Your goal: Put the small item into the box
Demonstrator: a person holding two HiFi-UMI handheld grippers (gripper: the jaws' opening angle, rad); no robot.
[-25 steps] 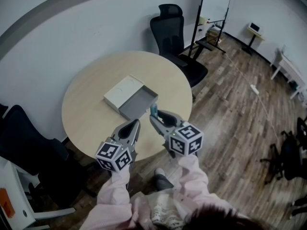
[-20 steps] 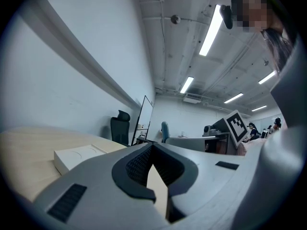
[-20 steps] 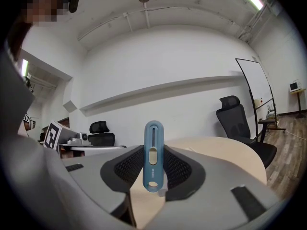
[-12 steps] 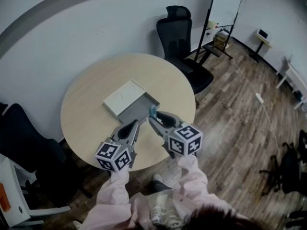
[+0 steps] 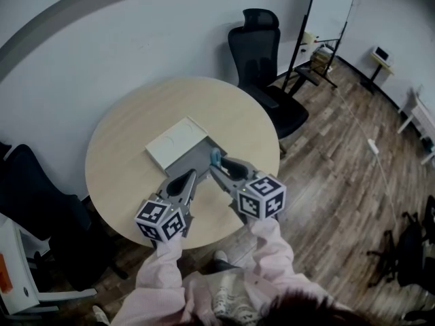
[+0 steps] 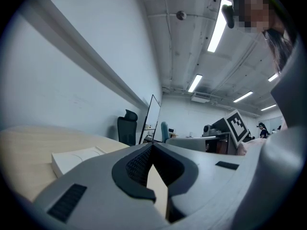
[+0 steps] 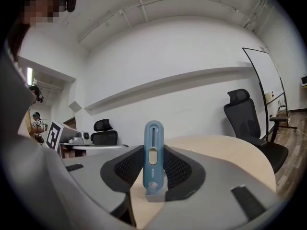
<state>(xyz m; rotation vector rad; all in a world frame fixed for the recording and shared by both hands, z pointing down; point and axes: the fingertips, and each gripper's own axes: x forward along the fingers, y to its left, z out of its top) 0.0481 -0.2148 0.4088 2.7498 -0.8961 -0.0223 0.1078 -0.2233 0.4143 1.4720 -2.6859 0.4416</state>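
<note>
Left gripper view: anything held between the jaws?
No, the left gripper is empty: its jaw tips meet, and only the table shows through the gap behind them.

No word, number or brand can be read anywhere.
- The cube [image 5: 162, 221] on the left gripper [image 5: 193, 174] and the cube [image 5: 262, 197] on the right gripper [image 5: 219, 163] carry black-and-white square markers. These are patterns only, with no characters.
- The small blue item [image 7: 153, 155] has a faint mark below its oval button, too small to read.
</note>
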